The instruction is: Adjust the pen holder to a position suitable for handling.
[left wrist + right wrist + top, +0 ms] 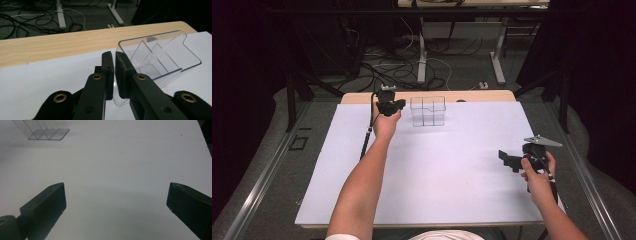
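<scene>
In the high view, a clear plastic organizer point(428, 111) with inner dividers stands upright near the upper centre of the frame, on a white sheet point(437, 170) that covers the table. The left gripper point(398, 104) sits just left of it, at the upper left of the sheet, with its tips toward the organizer's left wall. From up here I cannot tell whether they touch it. The right gripper point(507, 160) rests at the right middle of the frame, well apart from the organizer, and points left.

The left gripper view settles that. The left gripper point(114, 72) has its jaws nearly together, with only a thin slit between them. The near wall of the organizer point(160, 57) runs into that slit, so the jaws are clamped on it. The organizer fills the right half of the frame, and bare wooden table edge point(50, 46) crosses behind it.

In the right gripper view, the right gripper point(116, 202) has its jaws wide apart at the bottom corners, holding nothing. The organizer's base point(48, 133) lies far off at the upper left.
</scene>
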Motion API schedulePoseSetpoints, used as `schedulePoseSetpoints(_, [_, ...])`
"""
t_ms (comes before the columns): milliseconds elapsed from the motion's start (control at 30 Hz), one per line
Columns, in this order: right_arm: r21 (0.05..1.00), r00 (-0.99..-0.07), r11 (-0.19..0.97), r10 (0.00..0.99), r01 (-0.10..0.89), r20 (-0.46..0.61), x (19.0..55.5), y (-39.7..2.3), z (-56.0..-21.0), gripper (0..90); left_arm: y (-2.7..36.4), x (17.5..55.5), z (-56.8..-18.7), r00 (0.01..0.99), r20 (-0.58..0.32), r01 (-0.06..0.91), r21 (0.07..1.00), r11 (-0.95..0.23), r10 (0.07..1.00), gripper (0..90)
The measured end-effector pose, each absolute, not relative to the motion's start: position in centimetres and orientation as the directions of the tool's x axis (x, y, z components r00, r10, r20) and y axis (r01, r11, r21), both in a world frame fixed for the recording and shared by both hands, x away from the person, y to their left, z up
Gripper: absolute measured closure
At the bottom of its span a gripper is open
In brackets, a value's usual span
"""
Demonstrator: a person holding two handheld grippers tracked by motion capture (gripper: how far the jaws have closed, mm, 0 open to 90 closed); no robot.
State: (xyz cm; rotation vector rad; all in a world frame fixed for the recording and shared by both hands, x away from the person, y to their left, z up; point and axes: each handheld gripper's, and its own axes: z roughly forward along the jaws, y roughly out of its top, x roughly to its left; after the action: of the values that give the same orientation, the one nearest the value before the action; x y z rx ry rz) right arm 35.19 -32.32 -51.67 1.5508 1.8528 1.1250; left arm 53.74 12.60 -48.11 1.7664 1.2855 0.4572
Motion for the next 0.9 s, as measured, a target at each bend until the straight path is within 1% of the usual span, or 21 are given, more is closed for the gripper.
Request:
schedulePoseSetpoints(100, [0.819,-0.251,0.022,0.956,0.573,0.150,35.1,-32.2,-51.6,2.1,13.3,53.2,-47.8,0.397,-0.210,0.571,0.819,-0.061,0.894,82.6])
schedulePoseSetpoints(367, [0.822,-0.273,0.039,0.951,0.567,0.143,35.2,-31.9,-51.6,2.2,14.2,51.7,-46.2,0.417,-0.189,0.558,0.826,-0.086,0.889,77.4])
schedulePoseSetpoints(433, [0.819,-0.280,0.041,0.949,0.572,0.148,35.2,-31.7,-51.6,2.2,14.4,51.3,-45.8,0.415,-0.196,0.557,0.827,-0.078,0.888,74.9])
schedulePoseSetpoints(667, [0.822,-0.307,0.062,0.941,0.566,0.140,35.3,-31.5,-51.7,2.2,15.1,49.4,-44.6,0.430,-0.169,0.543,0.833,-0.105,0.887,64.7])
schedulePoseSetpoints(900, [0.825,-0.298,0.051,0.944,0.563,0.145,35.1,-31.7,-51.5,2.3,15.5,47.5,-44.2,0.455,-0.165,0.527,0.842,-0.115,0.875,54.8])
